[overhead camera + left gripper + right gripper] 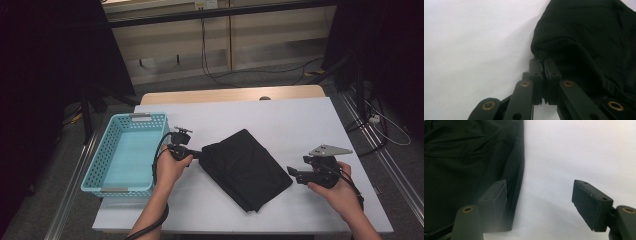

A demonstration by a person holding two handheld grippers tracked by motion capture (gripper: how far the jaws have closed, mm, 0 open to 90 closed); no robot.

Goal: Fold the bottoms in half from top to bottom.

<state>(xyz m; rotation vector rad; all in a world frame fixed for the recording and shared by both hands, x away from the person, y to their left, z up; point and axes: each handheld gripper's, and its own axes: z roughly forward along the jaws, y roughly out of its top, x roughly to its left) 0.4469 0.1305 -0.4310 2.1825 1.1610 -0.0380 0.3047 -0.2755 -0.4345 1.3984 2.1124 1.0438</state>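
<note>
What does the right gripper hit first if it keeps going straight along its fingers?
Probably the folded black cloth: the right gripper points at its near edge, fingers open, one finger already over the cloth's border. Depth is unclear, so it may skim the white table first.

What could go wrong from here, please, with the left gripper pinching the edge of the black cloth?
The left gripper seems to hold only a thin fold at the corner of the black cloth, so it could slip free when pulled. The right gripper is open beside the far edge; lifted one-sided, the cloth may unfold before reaching the basket.
</note>
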